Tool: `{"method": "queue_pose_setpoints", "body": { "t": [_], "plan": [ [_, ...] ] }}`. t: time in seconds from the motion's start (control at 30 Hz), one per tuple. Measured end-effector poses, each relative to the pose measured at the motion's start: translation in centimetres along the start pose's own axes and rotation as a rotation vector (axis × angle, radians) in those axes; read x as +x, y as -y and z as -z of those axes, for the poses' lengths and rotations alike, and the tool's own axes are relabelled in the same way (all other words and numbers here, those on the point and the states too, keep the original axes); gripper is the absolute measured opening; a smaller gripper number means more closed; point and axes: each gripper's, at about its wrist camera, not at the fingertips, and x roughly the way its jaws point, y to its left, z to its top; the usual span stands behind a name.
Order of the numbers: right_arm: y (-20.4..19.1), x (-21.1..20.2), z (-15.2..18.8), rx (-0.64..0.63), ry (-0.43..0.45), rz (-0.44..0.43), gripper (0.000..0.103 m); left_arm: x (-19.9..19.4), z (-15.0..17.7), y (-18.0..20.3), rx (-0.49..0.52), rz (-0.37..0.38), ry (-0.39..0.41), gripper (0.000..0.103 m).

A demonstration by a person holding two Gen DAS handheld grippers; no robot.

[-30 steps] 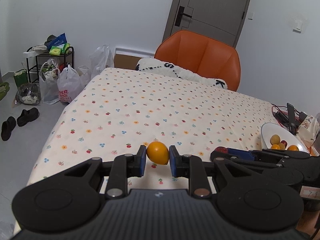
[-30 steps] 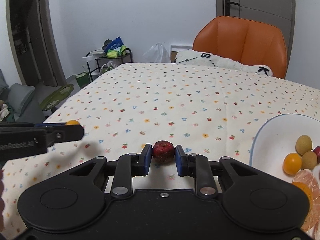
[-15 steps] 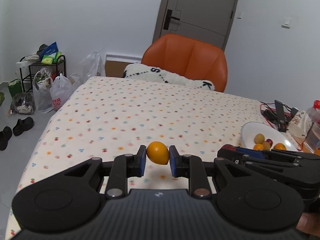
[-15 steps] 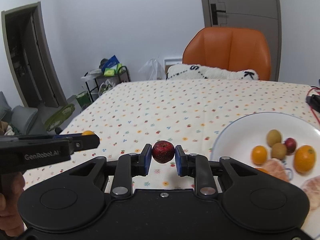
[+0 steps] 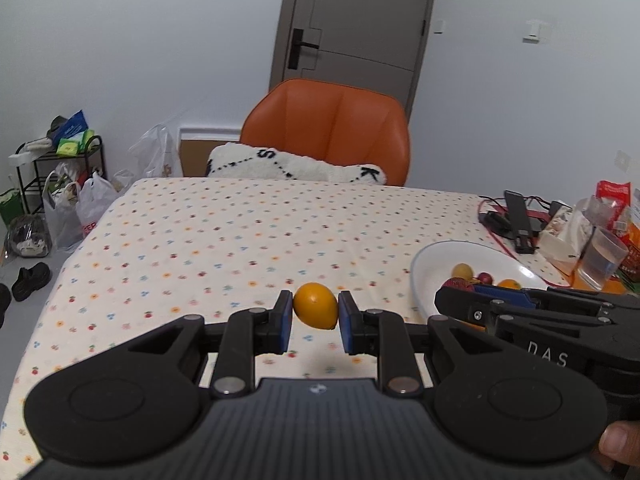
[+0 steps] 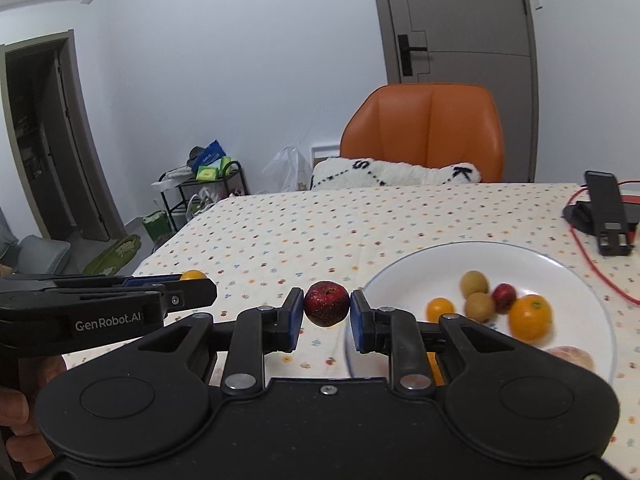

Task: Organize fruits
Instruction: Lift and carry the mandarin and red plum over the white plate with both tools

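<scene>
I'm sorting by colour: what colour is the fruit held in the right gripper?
Dark red fruit, speckled, clamped in the right gripper; clearest in the right wrist view.

One plate (image 6: pixel 576 276), eight fruits, two grippers

The table (image 6: pixel 400 220), under a dotted cloth, carries a white plate (image 6: pixel 560 268) ahead-right of the right tool, with a black device (image 6: pixel 606 212) and red cable (image 6: pixel 592 268) beyond it.

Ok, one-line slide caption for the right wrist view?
Right hand-held gripper holds a dark red fruit beside the white plate of fruit.
</scene>
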Motion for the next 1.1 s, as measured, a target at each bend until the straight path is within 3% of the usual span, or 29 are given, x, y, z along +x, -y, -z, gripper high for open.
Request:
{"method": "queue_pose_setpoints", "body": {
  "t": [0.73,1.1],
  "plan": [
    [5.2,-6.7,0.7,0.046,0.059,0.085,0.024,-0.9,0.4,6.8,0.054,0.083,0.028,0.022],
    [9.1,-8.4,1.5,0.087,0.071,0.139,0.024,0.5,0.6,9.4,0.064,0.11,0.012,0.022]
  ]
}}
